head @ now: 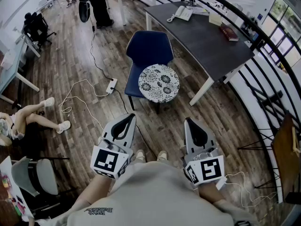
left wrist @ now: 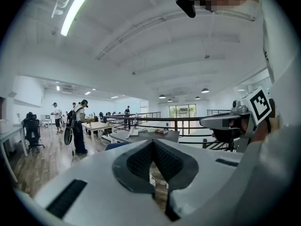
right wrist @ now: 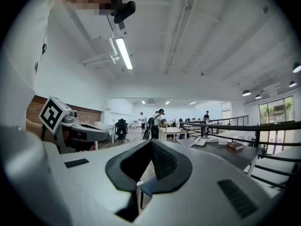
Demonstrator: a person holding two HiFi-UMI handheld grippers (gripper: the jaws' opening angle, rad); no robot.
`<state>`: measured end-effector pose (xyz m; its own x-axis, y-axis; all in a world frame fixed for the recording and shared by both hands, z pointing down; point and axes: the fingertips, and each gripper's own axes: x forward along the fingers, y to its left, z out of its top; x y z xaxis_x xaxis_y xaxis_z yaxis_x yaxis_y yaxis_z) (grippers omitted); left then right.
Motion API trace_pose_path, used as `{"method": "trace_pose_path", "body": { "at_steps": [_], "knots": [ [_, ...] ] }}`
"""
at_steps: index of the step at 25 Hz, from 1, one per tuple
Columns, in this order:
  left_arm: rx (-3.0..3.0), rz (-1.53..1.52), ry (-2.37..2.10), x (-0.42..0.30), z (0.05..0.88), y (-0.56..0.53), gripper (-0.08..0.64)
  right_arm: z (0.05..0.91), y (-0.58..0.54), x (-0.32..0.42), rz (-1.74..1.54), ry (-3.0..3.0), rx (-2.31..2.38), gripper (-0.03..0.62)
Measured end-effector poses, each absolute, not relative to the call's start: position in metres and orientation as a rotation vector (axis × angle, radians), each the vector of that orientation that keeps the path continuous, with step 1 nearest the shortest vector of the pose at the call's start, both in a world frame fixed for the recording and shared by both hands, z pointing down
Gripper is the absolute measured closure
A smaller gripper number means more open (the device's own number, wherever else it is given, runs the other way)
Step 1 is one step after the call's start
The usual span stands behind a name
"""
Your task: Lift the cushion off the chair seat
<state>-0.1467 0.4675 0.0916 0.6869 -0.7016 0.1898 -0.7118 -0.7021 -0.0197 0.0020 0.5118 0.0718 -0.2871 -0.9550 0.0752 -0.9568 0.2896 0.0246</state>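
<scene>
Holding level near the body, left gripper and right gripper both have jaws pressed together, nothing between them. Round patterned cushion lies on the blue chair seat, well apart from both, beside the dark table.

Left gripper: held low in front of the torso, pointing forward, tipped slightly down; jaws closed, nothing between them.
Right gripper: beside the left but apart from it, level, pointing forward; jaws closed, empty.
</scene>
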Motion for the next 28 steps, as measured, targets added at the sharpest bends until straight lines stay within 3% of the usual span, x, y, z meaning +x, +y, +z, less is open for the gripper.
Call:
{"method": "trace_pose_path", "body": {
  "at_steps": [28],
  "knots": [
    [2.826, 0.359, -1.174, -0.117, 0.112, 0.455, 0.557, 0.090, 0.491, 0.025, 0.093, -2.457, 1.818, 0.589]
  ]
}}
